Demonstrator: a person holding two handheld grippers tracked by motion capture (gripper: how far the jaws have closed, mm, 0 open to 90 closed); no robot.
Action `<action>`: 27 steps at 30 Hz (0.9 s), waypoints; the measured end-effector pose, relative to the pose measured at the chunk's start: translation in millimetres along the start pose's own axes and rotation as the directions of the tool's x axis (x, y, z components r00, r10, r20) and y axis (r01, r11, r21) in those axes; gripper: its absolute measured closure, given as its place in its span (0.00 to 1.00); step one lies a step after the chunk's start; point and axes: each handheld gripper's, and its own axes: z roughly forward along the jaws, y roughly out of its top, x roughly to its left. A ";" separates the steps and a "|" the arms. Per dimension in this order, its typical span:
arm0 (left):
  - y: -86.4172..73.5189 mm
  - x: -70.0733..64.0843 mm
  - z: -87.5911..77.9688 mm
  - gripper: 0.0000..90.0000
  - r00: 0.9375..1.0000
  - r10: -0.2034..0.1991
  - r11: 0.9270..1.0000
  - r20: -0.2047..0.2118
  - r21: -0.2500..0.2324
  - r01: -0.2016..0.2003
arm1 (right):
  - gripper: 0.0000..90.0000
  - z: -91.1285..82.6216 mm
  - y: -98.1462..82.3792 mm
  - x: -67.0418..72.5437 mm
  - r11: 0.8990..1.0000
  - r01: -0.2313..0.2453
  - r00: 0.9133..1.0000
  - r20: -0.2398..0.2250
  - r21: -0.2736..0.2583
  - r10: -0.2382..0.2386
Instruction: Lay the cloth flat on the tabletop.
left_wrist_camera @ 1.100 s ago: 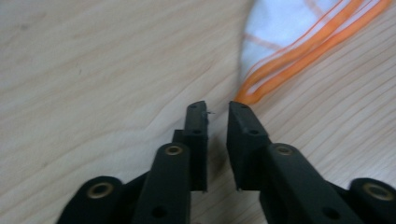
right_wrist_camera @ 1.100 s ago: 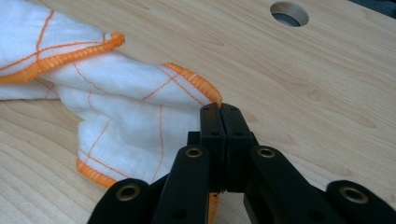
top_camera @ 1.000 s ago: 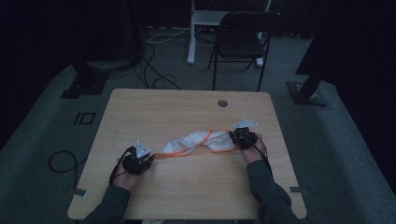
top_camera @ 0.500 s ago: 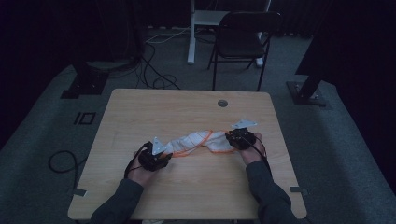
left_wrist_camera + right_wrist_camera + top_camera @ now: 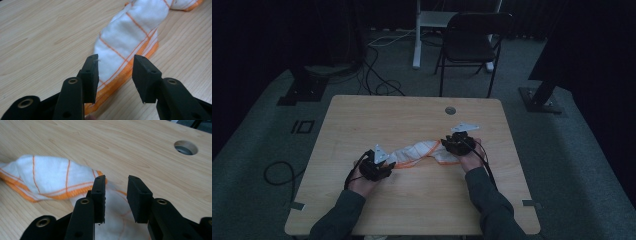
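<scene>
A white cloth with orange stripes (image 5: 419, 151) lies twisted at the centre of the wooden table (image 5: 362, 115). At its lower-left end the left gripper (image 5: 115, 72) has just been opening, jaws apart over the cloth's edge. The right gripper (image 5: 115, 192), centre right, has likewise been opening, holding nothing

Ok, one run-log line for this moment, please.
left gripper: jaws just opened, gripping nothing | right gripper: same | white orange-striped twisted cloth: lying on light wooden table
</scene>
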 end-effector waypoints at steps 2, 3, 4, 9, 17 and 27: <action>-3.9 1.8 -2.4 0.64 1.000 -0.014 1.000 -0.006 -0.002 0.014 | 0.77 2.9 1.9 0.9 1.000 -0.004 1.000 -0.006 0.001 0.004; -6.5 3.0 -3.8 0.64 1.000 -0.023 1.000 -0.009 -0.002 0.023 | 0.77 3.8 2.9 1.2 1.000 -0.008 1.000 -0.013 0.001 0.008; -9.5 4.2 -5.4 0.64 0.999 -0.037 0.999 -0.010 -0.003 0.037 | 0.77 4.7 4.1 1.7 1.000 -0.014 1.000 -0.017 0.000 0.014; -24.7 11.1 -10.1 0.63 0.997 -0.072 0.997 -0.026 0.010 0.073 | 0.76 8.8 9.7 4.2 1.000 -0.015 1.000 -0.021 0.008 0.015; -43.4 22.5 -19.7 0.58 0.990 -0.136 0.990 -0.043 0.025 0.138 | 0.72 20.2 9.3 0.4 0.997 -0.072 0.995 -0.060 0.035 0.074; -46.0 26.9 -4.1 0.61 0.988 -0.155 0.985 -0.024 0.067 0.156 | 0.99 20.7 11.2 12.8 0.996 -0.024 0.995 -0.089 0.082 0.032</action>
